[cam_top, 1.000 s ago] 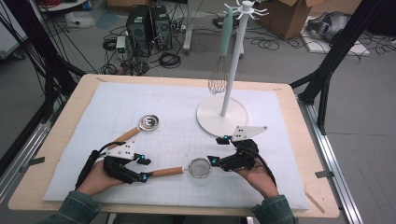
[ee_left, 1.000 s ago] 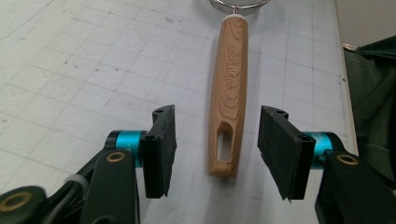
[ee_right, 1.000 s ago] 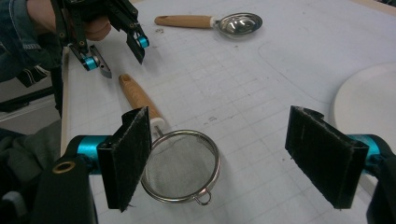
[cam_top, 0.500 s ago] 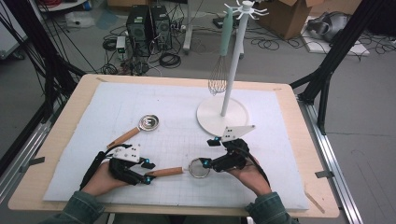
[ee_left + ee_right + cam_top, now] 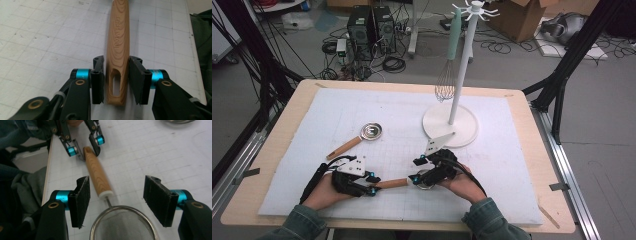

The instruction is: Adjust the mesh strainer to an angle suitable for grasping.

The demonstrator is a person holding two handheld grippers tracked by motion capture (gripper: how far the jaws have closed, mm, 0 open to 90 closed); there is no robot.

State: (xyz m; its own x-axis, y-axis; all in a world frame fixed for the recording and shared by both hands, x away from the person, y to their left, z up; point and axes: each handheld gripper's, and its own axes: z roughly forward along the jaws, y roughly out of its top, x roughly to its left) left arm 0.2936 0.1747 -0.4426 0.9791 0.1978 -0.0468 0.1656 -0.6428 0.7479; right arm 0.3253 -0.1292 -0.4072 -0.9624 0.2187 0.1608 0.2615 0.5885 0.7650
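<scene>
Left gripper (image 5: pixel 116 82) straddles hanging-hole end of strainer's wooden handle (image 5: pixel 118 47), pads flanking it, slim gap on one side, no firm pinch yet. Right gripper (image 5: pixel 116 201) spread wide over strainer (image 5: pixel 125 223) rim, touching nothing. Strainer flat on desk (image 5: pixel 532 125) mat. Lift not begun; rack (image 5: pixel 462 70) hooks well apart, whisk (image 5: pixel 446 80) already hung there. Second strainer (image 5: pixel 371 131) untouched.
</scene>
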